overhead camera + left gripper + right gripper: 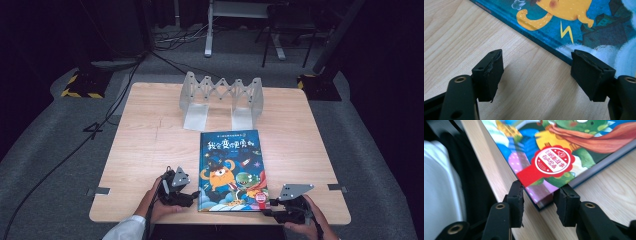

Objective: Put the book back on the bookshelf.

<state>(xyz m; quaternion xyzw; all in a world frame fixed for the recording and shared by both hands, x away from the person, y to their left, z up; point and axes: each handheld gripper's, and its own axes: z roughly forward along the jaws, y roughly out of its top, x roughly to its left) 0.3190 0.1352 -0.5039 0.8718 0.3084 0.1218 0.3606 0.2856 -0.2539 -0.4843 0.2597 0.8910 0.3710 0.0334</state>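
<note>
Book corner between right tongs — barely parted; left tongs wide apart — beside spine.

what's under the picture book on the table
The picture book lies flat on the wooden table; its cover hides whatever is beneath it. The right gripper straddles its near corner.

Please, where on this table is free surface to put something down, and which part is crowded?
Free: the broad strip of table left of the book, and the strip to its right. A narrower band lies between the book's top edge and the folding rack. Crowded: the near edge, where the left gripper and right gripper sit at the book's lower corners.
</note>
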